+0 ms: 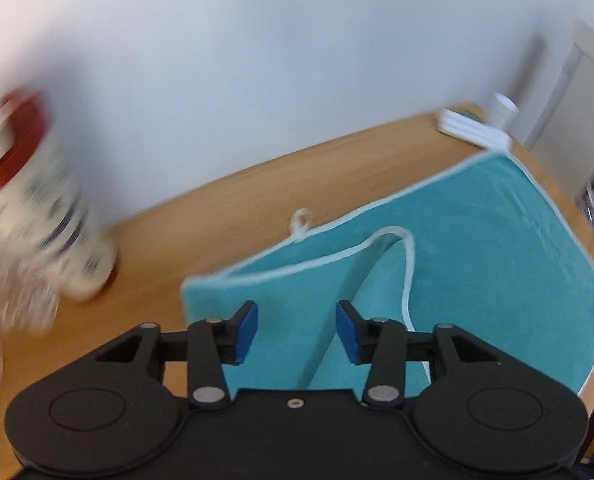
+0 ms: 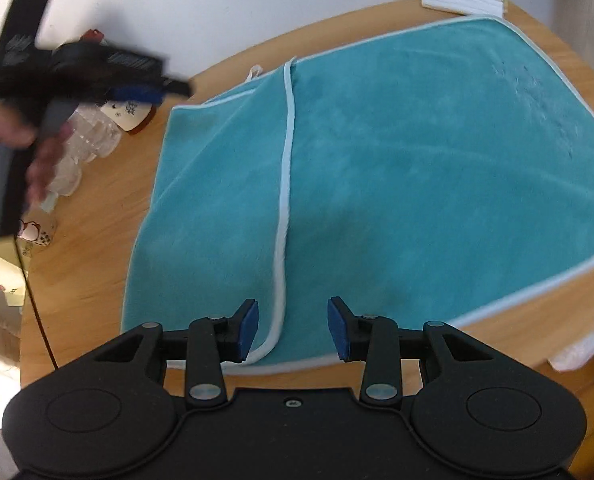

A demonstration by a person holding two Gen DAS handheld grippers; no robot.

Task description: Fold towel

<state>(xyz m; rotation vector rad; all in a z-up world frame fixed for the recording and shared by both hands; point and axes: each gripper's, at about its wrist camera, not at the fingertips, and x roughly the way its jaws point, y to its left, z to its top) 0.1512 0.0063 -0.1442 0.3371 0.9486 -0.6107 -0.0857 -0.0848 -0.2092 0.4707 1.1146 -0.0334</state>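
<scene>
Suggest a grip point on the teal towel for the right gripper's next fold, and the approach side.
Take the towel at the near end of its folded-over flap, where the white piped edge curls toward the table's front. It lies between the open right gripper fingers already, so come straight in from the near side, low. The piping is raised there, which probably gives the pads an edge to pinch.

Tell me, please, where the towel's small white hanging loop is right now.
The hanging loop sits at the far edge of the teal towel, toward its left corner in the right wrist view, lying on the wooden table near the wall.
</scene>
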